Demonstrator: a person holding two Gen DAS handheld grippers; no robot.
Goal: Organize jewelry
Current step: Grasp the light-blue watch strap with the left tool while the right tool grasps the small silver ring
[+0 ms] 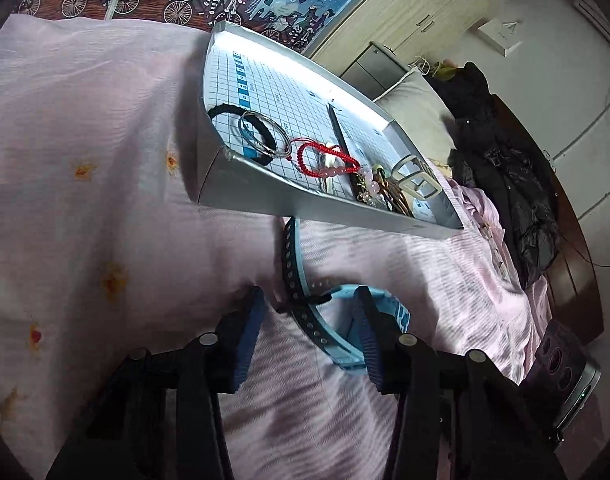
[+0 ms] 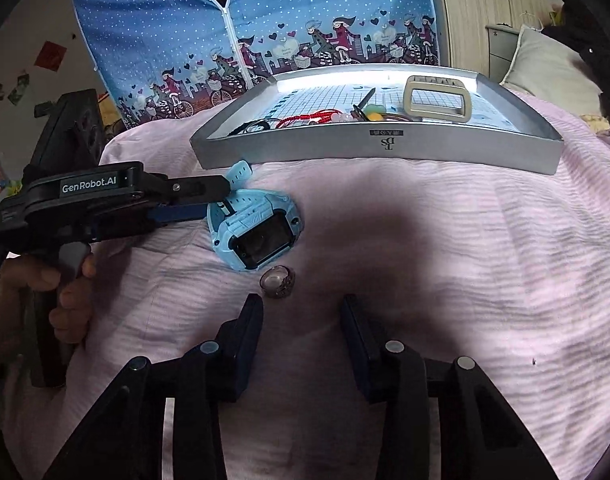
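Starting at the left, our left gripper [image 2: 221, 196] has its fingers spread around the strap of the blue watch [image 2: 257, 232], which lies on the pink bedcover [image 2: 425, 260] just in front of the grey tray [image 2: 377, 148]. We judge the grasp not yet made: we should close squarely on the strap, not the face, then lift clear of the ring [image 2: 277, 282] beside it. To the right, our right gripper [image 2: 301, 316] hangs open and empty, near the ring.
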